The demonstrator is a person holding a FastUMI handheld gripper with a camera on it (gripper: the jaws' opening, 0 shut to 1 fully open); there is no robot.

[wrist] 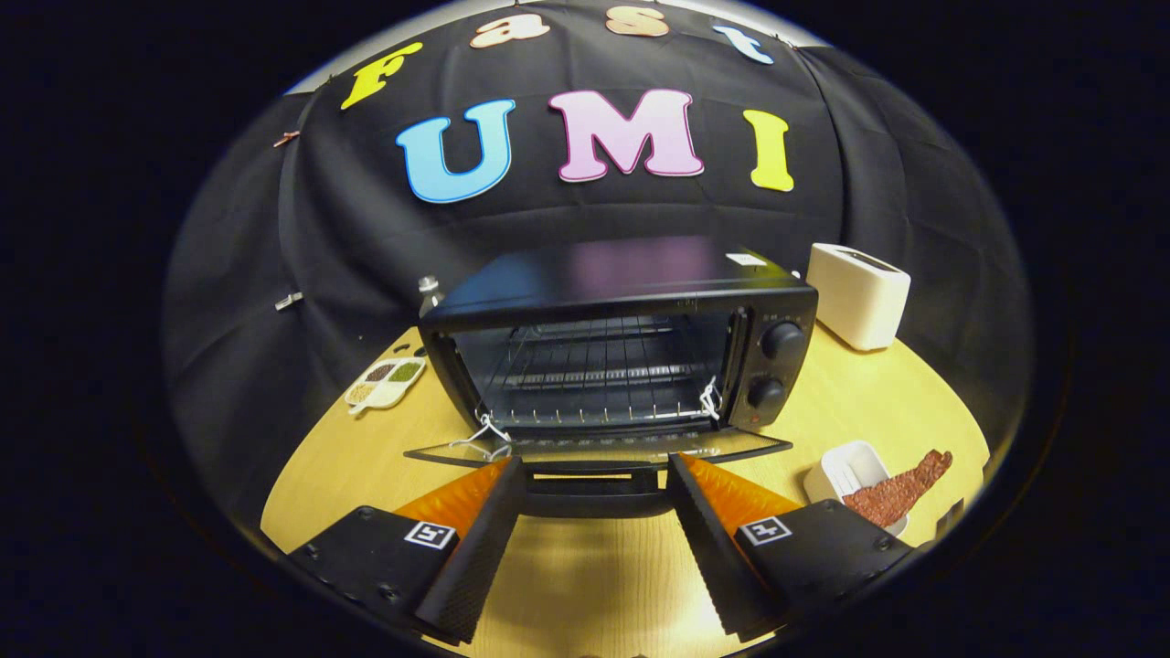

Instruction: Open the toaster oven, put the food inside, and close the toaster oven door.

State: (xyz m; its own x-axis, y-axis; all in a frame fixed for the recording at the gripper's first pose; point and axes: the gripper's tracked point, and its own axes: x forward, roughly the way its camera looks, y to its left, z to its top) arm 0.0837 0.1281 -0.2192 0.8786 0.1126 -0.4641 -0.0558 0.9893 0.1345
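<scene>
A black toaster oven [631,302] stands on the wooden table [850,411] straight ahead of me. Its glass door [599,448] lies folded down flat, with the door handle [594,493] just beyond my fingertips. The wire rack [594,375] inside holds nothing. My gripper [596,471] is open, its two black fingers [484,539] spread wide on either side of the handle without touching it. A reddish-brown strip of food [900,493] lies across a small white dish [850,468] to the right of my right finger.
A white box-shaped appliance [859,294] stands behind the oven's right side. A white divided dish with grains [386,381] sits left of the oven. A small bottle [430,292] peeks out behind the oven's left corner. The table's curved edge runs close on both sides.
</scene>
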